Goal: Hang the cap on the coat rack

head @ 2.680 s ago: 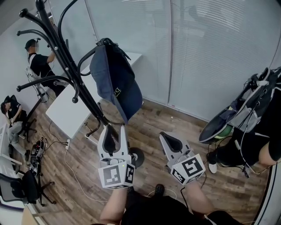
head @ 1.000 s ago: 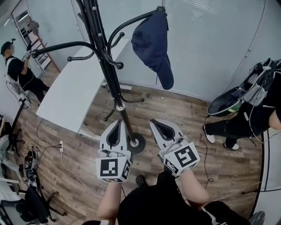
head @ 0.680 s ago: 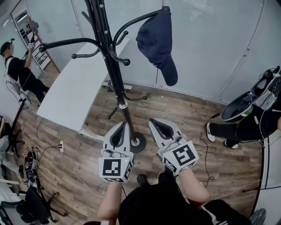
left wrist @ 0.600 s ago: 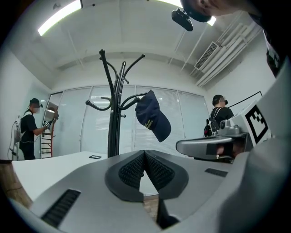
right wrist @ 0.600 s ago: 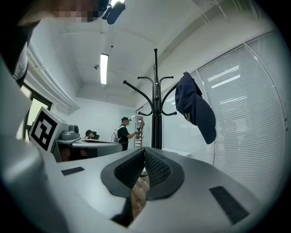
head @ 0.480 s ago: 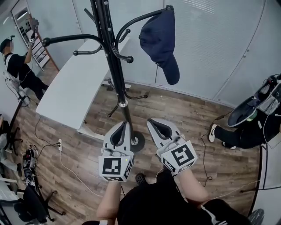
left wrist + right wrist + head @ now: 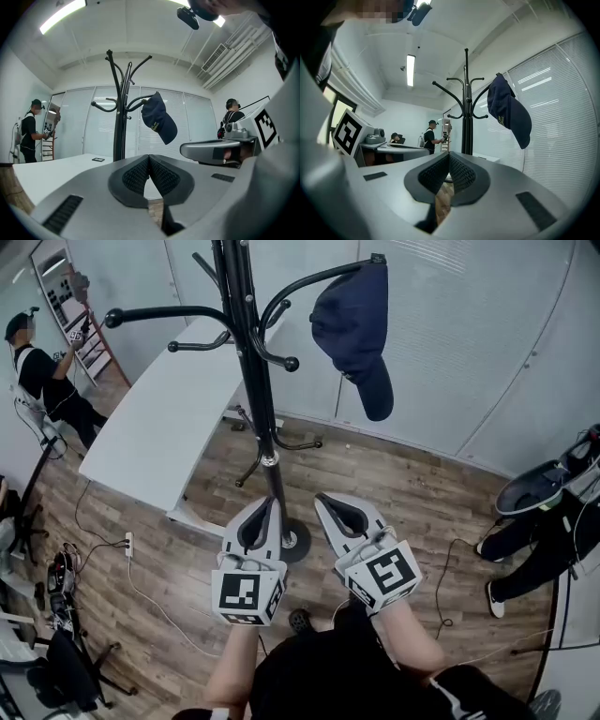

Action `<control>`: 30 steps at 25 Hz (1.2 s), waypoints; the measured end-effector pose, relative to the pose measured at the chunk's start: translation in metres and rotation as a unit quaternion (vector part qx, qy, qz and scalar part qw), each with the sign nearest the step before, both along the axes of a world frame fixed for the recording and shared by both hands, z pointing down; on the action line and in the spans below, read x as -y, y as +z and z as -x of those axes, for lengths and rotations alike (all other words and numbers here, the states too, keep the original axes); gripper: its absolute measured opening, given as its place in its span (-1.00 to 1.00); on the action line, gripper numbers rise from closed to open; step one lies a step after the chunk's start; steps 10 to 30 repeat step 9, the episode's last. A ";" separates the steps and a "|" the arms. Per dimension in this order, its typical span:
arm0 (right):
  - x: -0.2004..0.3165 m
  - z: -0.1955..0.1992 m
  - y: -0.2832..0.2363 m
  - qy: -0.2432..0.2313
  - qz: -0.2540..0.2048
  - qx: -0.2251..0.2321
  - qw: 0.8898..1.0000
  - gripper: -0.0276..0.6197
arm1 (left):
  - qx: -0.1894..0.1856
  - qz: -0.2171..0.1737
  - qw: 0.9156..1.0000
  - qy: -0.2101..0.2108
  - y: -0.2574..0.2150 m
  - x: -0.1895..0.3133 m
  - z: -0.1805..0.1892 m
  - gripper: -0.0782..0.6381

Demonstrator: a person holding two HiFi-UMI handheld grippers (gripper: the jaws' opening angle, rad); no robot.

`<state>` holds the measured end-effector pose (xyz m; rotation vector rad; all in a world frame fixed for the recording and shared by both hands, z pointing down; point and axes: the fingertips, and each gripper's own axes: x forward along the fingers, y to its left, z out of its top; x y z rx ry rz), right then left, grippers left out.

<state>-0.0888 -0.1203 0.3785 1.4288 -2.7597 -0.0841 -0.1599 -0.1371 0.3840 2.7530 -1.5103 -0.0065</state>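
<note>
A dark blue cap (image 7: pixel 354 329) hangs from the tip of an upper hook of the black coat rack (image 7: pixel 253 381), brim down. It shows too in the left gripper view as the cap (image 7: pixel 158 117) on the rack (image 7: pixel 121 117), and in the right gripper view as the cap (image 7: pixel 509 111) on the rack (image 7: pixel 466 108). My left gripper (image 7: pixel 262 511) and right gripper (image 7: pixel 330 505) are held low in front of me, side by side above the rack's base, well below the cap. Both are shut with nothing between the jaws.
A white table (image 7: pixel 159 423) stands left of the rack, before the blinds-covered glass wall (image 7: pixel 450 343). A person (image 7: pixel 42 371) stands at the far left by a ladder. Another person's legs (image 7: pixel 544 531) are at the right. Cables (image 7: pixel 141 587) lie on the wood floor.
The view has shifted, so the rack and cap sit a little more to the right and higher. Both grippers have stayed low and shut, empty. The person at the right has drifted further right.
</note>
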 end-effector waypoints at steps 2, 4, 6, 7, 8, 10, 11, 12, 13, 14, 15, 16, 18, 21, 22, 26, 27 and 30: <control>0.000 -0.001 0.000 0.001 0.000 0.000 1.000 -0.82 | 0.001 0.000 1.000 0.000 0.000 0.000 0.000 -0.74; 0.000 -0.002 0.000 0.002 0.001 0.000 1.000 -0.82 | 0.002 -0.001 1.000 0.000 -0.001 -0.001 -0.001 -0.74; -0.001 -0.004 0.001 0.003 0.002 0.000 1.000 -0.82 | 0.003 -0.001 1.000 0.001 -0.002 -0.001 -0.003 -0.74; -0.001 -0.006 0.001 0.003 0.003 0.001 1.000 -0.82 | 0.004 -0.001 1.000 0.002 -0.002 -0.001 -0.004 -0.74; -0.001 -0.007 0.001 0.004 0.003 0.001 1.000 -0.82 | 0.005 -0.001 1.000 0.003 -0.002 -0.001 -0.005 -0.74; -0.001 -0.008 0.001 0.005 0.004 0.001 1.000 -0.82 | 0.007 -0.001 1.000 0.003 -0.002 -0.001 -0.006 -0.74; -0.001 -0.008 0.001 0.005 0.004 0.001 1.000 -0.82 | 0.007 -0.001 1.000 0.003 -0.002 -0.001 -0.006 -0.74; -0.001 -0.008 0.001 0.005 0.004 0.001 1.000 -0.82 | 0.007 -0.001 1.000 0.003 -0.002 -0.001 -0.006 -0.74; -0.001 -0.008 0.001 0.005 0.004 0.001 1.000 -0.82 | 0.007 -0.001 1.000 0.003 -0.002 -0.001 -0.006 -0.74; -0.001 -0.008 0.001 0.005 0.004 0.001 1.000 -0.82 | 0.007 -0.001 1.000 0.003 -0.002 -0.001 -0.006 -0.74; -0.001 -0.008 0.001 0.005 0.004 0.001 1.000 -0.82 | 0.007 -0.001 1.000 0.003 -0.002 -0.001 -0.006 -0.74; -0.001 -0.008 0.001 0.005 0.004 0.001 1.000 -0.82 | 0.007 -0.001 1.000 0.003 -0.002 -0.001 -0.006 -0.74; -0.001 -0.008 0.001 0.005 0.004 0.001 1.000 -0.82 | 0.007 -0.001 1.000 0.003 -0.002 -0.001 -0.006 -0.74; -0.001 -0.008 0.001 0.005 0.004 0.001 1.000 -0.82 | 0.007 -0.001 1.000 0.003 -0.002 -0.001 -0.006 -0.74; -0.001 -0.008 0.001 0.005 0.004 0.001 1.000 -0.82 | 0.007 -0.001 1.000 0.003 -0.002 -0.001 -0.006 -0.74; -0.001 -0.008 0.001 0.005 0.004 0.001 1.000 -0.82 | 0.007 -0.001 1.000 0.003 -0.002 -0.001 -0.006 -0.74; -0.001 -0.008 0.001 0.005 0.004 0.001 1.000 -0.82 | 0.007 -0.001 1.000 0.003 -0.002 -0.001 -0.006 -0.74; -0.001 -0.008 0.001 0.005 0.004 0.001 1.000 -0.82 | 0.007 -0.001 1.000 0.003 -0.002 -0.001 -0.006 -0.74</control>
